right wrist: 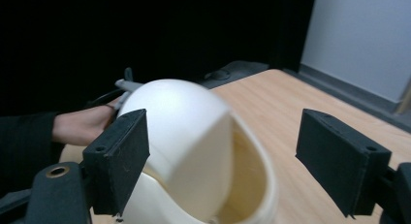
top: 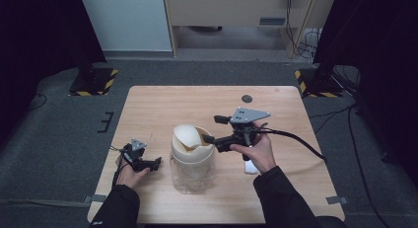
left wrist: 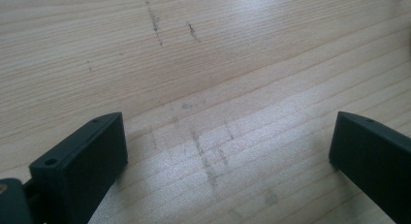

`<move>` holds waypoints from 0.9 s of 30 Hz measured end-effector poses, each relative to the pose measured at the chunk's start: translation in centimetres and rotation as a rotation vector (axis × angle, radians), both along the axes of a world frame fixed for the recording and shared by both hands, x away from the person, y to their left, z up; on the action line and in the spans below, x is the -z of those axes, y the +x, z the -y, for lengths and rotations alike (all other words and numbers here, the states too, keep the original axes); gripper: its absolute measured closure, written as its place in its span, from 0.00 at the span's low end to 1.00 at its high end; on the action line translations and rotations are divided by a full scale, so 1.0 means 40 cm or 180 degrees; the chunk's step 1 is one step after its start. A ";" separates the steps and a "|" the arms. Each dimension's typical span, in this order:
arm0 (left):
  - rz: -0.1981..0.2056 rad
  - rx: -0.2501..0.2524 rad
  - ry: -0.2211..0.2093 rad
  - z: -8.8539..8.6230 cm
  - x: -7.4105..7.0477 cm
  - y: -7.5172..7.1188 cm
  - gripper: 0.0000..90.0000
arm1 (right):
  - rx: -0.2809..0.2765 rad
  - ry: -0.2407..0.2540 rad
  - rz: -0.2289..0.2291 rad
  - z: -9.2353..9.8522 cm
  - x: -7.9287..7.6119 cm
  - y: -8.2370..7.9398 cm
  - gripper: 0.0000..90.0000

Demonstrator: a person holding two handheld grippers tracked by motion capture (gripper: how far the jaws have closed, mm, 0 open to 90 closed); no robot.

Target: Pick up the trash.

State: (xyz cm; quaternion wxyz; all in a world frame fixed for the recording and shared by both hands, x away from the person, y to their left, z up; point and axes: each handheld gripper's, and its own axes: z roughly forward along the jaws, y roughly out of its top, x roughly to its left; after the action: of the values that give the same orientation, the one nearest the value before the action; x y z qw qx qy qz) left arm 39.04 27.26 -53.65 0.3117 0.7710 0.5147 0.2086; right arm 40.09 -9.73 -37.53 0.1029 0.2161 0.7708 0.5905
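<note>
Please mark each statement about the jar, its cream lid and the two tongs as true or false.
1. The clear jar stands upright on the table. True.
2. The left tongs grip the jar. False: they are open over bare wood, beside the jar.
3. The cream lid is tilted open on the jar's top. True.
4. The right tongs are shut. False: they are open, close to the lid.
</note>
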 end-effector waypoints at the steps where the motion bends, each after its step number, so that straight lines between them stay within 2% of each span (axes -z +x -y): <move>1: 0.0000 0.0000 0.0000 0.000 0.000 0.000 0.00 | 0.0067 0.0031 0.0012 0.017 -0.003 0.002 0.22; 3: 0.0000 0.0000 0.0000 0.000 0.000 0.000 0.00 | 0.0187 0.0067 0.0029 0.055 -0.009 0.007 0.22; 4: 0.0000 0.0000 0.0000 0.000 0.000 0.000 0.00 | 0.0187 0.0067 0.0029 0.055 -0.009 0.007 0.22; 6: 0.0001 0.0001 0.0000 0.000 0.000 0.000 0.00 | 0.0372 0.0053 0.0044 0.109 -0.013 0.015 0.22; 7: 0.0000 0.0000 0.0000 0.000 0.000 0.000 0.00 | 0.0398 0.0050 0.0041 0.118 -0.013 0.017 0.21; 14: 0.0001 0.0000 0.0000 0.000 0.000 0.000 0.00 | 0.0684 -0.0089 0.0006 0.217 0.002 0.039 0.19; 16: 0.0000 0.0000 0.0000 0.000 0.000 0.000 0.00 | 0.0749 -0.0153 -0.0039 0.239 0.012 0.045 0.19; 18: 0.0000 0.0000 0.0000 0.000 0.000 0.000 0.00 | 0.0819 -0.0153 -0.0079 0.255 0.026 0.052 0.15; 22: 0.0001 0.0000 -0.0001 0.000 0.000 0.000 0.00 | 0.0976 -0.0240 -0.0102 0.279 0.061 0.067 0.15; 27: 0.0001 0.0000 0.0000 0.000 0.000 0.000 0.00 | 0.1054 -0.0341 -0.0221 0.306 0.121 0.086 0.28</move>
State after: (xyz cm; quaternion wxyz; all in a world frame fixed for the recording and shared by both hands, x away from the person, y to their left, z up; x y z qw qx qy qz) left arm 39.04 27.26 -53.66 0.3118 0.7709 0.5147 0.2088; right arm 43.52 -21.96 -42.36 0.1834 0.3545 0.7581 0.5157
